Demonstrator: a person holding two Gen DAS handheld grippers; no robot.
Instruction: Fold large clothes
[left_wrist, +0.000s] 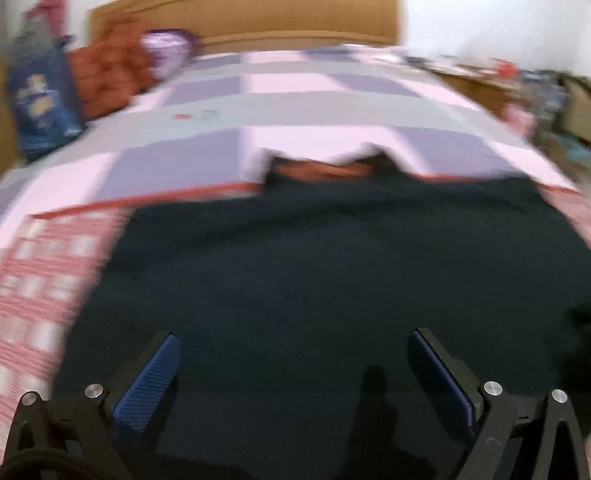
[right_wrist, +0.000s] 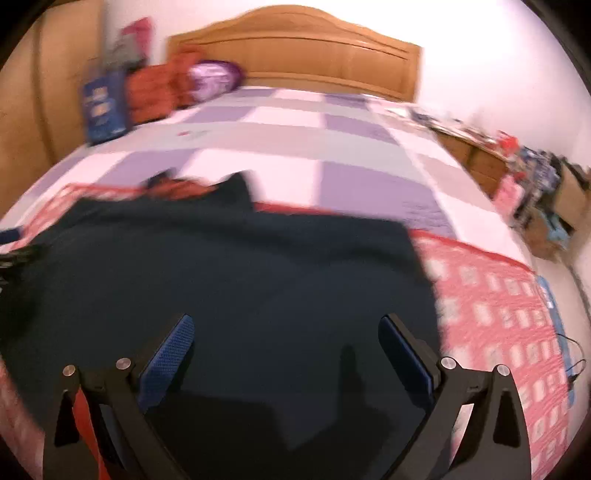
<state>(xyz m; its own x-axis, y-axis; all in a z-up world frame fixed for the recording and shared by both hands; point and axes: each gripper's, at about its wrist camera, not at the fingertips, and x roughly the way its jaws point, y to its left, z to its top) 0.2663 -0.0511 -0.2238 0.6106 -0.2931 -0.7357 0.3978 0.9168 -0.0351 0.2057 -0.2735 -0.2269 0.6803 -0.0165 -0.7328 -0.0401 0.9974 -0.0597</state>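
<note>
A large dark navy garment (left_wrist: 314, 266) lies spread flat on the bed, with an orange-red lining showing at its collar (left_wrist: 325, 170). It also fills the right wrist view (right_wrist: 229, 273), collar (right_wrist: 184, 190) at the far left. My left gripper (left_wrist: 291, 343) is open and empty, just above the garment's near part. My right gripper (right_wrist: 286, 328) is open and empty above the garment's near right part. Both views are motion-blurred.
The bed has a checked lilac, grey and white quilt (left_wrist: 295, 96) and a pink patterned cover (right_wrist: 498, 314) under the garment. A wooden headboard (right_wrist: 314, 48), orange and purple pillows (right_wrist: 210, 81) and a blue bag (right_wrist: 101, 107) stand at the far end. Clutter (right_wrist: 535, 184) lies right.
</note>
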